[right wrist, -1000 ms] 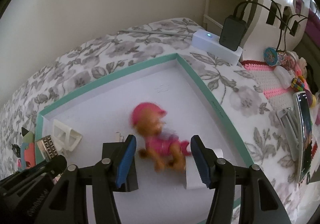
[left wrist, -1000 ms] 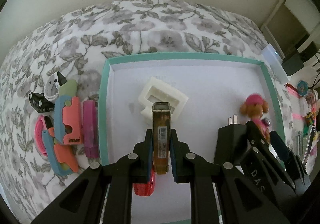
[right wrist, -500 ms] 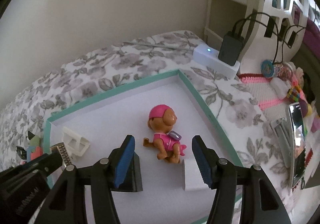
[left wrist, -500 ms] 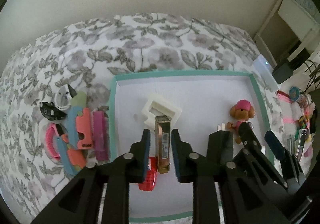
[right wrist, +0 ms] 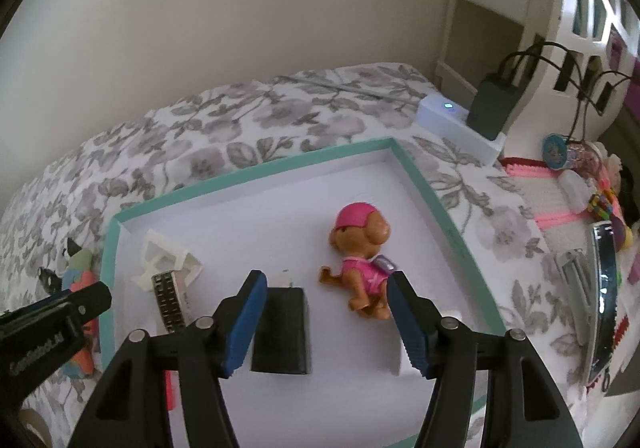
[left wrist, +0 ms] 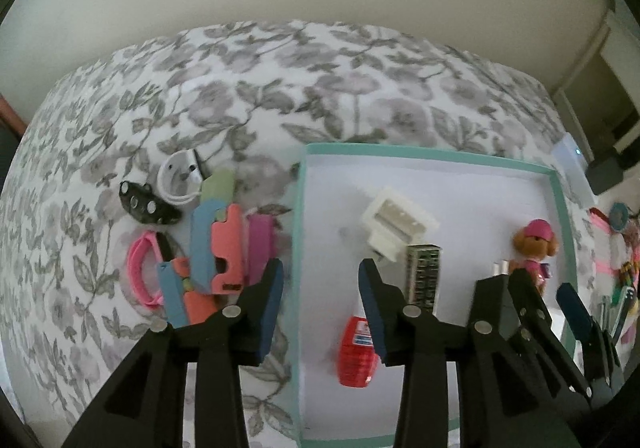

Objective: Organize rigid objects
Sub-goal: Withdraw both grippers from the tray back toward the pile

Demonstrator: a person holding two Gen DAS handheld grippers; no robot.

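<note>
A teal-rimmed white tray (left wrist: 298, 248) lies on the flowered bedspread. In it are a patterned gold box (left wrist: 424, 280), a white plastic frame (left wrist: 396, 224), a red item (left wrist: 358, 348), a black charger (right wrist: 282, 332) and a toy dog (right wrist: 360, 248) in pink. My left gripper (left wrist: 322, 288) hovers over the tray's left rim, its jaws opening with nothing between them; the gold box lies just right of it. My right gripper (right wrist: 326, 312) hangs above the charger and the dog, jaws opening, its pads touching neither.
Left of the tray sits a pile of coloured plastic pieces (left wrist: 216, 256), a pink ring (left wrist: 140, 264), a black piece (left wrist: 146, 204) and a white cable (left wrist: 180, 178). A white power block (right wrist: 460, 124), cords, a phone (right wrist: 604, 296) and trinkets crowd the right side.
My left gripper let go of the gold box, which now lies in the tray, and drew back to the left while opening. My right gripper backed off the dog and opened wider.
</note>
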